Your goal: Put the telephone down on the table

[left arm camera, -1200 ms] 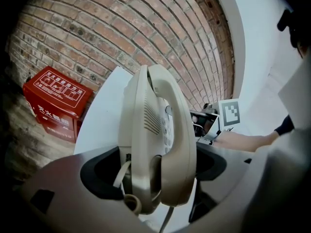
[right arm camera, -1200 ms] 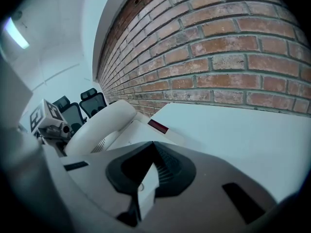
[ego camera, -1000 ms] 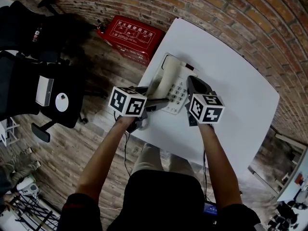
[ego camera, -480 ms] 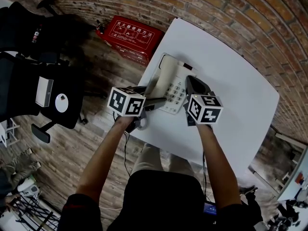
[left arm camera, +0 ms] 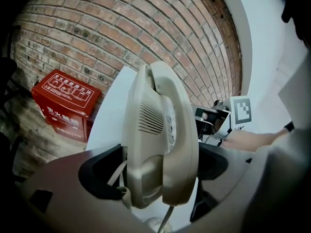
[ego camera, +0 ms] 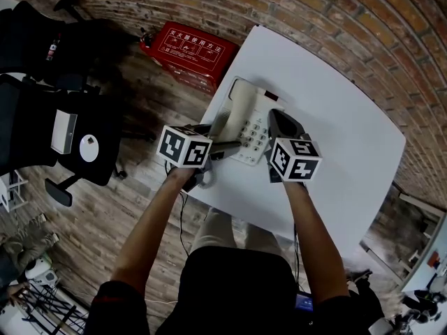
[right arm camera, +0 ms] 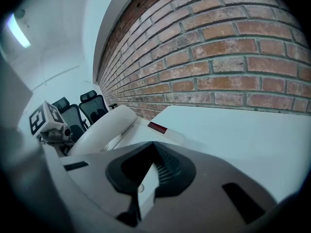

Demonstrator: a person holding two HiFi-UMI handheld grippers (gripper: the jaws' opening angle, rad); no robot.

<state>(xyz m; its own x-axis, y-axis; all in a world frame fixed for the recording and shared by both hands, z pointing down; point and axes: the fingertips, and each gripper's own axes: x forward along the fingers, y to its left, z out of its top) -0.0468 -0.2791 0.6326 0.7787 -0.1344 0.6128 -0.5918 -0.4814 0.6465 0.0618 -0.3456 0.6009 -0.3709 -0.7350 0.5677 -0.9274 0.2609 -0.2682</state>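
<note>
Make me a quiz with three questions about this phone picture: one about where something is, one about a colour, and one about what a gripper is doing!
1. Where is the red box with white writing?
A) on a shelf
B) on the wooden floor beside the square white table
C) on a black chair

2. What colour is the push-button plastic telephone?
A) beige
B) black
C) blue

3. What is the left gripper doing?
A) hanging open and empty
B) out of sight
C) clamped on the telephone

Answers: 1 B, the box sits on the floorboards by the brick wall; 2 A, its body and handset are beige; 3 C, the jaws press on the telephone's sides in the left gripper view.
</note>
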